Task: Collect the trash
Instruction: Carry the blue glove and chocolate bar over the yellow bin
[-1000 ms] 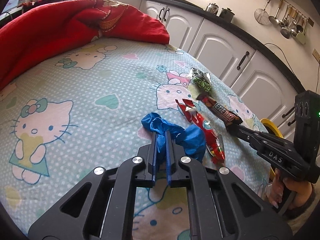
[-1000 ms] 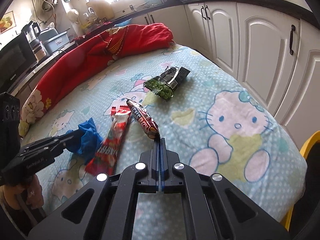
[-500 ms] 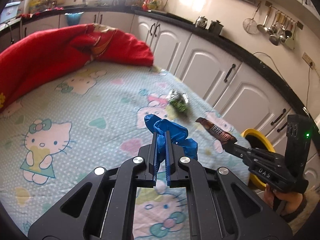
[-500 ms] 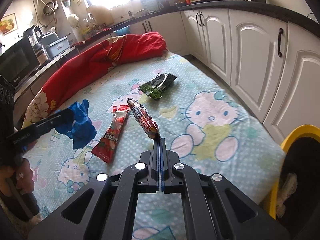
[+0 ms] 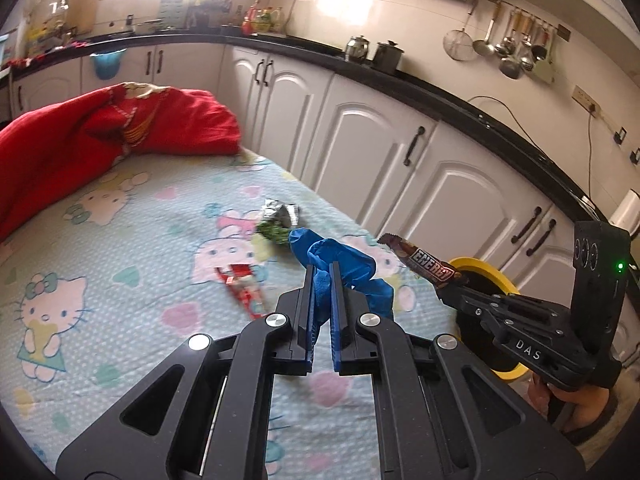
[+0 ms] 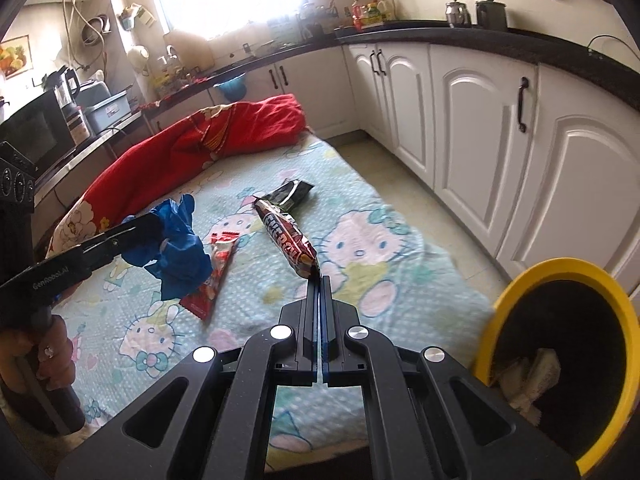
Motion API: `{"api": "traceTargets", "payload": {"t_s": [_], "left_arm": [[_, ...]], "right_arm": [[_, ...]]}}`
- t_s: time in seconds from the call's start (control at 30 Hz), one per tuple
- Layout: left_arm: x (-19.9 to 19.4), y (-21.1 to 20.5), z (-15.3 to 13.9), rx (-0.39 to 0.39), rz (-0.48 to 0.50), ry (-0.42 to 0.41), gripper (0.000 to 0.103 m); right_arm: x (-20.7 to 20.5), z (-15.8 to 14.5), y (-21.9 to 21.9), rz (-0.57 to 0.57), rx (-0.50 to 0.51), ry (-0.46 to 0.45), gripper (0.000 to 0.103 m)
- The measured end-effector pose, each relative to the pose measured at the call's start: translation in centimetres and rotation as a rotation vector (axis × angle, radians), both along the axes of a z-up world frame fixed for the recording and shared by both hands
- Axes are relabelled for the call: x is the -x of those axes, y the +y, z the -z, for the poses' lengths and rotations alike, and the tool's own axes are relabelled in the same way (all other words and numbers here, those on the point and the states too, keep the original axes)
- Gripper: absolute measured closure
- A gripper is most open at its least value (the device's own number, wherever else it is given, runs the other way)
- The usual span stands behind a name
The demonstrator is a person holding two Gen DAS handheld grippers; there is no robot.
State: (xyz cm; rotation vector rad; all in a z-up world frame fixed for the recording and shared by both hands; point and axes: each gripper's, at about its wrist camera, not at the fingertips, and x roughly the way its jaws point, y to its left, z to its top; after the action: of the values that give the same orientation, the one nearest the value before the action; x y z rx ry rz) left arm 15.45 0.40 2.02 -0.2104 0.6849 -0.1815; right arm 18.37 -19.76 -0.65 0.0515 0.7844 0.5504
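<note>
White kitchen cabinets point(image 6: 476, 128) under a black counter point(image 5: 460, 98) are wrapping round a bed whose cartoon-cat sheet point(image 5: 120, 240) is filling the middle, a red blanket point(image 6: 208, 148) bunching at its far end. A yellow-rimmed bin point(image 6: 516, 296) is standing by the near corner. The left gripper point(image 5: 322, 270) is clamping a blue glove point(image 5: 348, 268) above the sheet; the right gripper point(image 6: 320, 280) is pinching a brown bar wrapper point(image 6: 288, 236). A red wrapper point(image 6: 212, 276) and a foil packet point(image 6: 290, 194) are lying on the sheet.

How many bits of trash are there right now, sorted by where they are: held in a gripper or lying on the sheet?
Held in a gripper: 2, crumpled blue glove and brown energy bar wrapper
Lying on the sheet: 2, red snack wrapper and dark pea packet
Total: 4
</note>
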Motion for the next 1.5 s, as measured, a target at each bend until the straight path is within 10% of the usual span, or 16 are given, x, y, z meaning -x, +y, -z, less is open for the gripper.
{"api": "traceTargets", "payload": {"t_s": [1.5], "left_arm": [[-2.6, -18.4, 1.2, -0.023, 0.306, -0.008, 0.100]], "right_arm": [[3.0, 2.2, -19.2, 0.400, 0.026, 0.039, 0.102]]}}
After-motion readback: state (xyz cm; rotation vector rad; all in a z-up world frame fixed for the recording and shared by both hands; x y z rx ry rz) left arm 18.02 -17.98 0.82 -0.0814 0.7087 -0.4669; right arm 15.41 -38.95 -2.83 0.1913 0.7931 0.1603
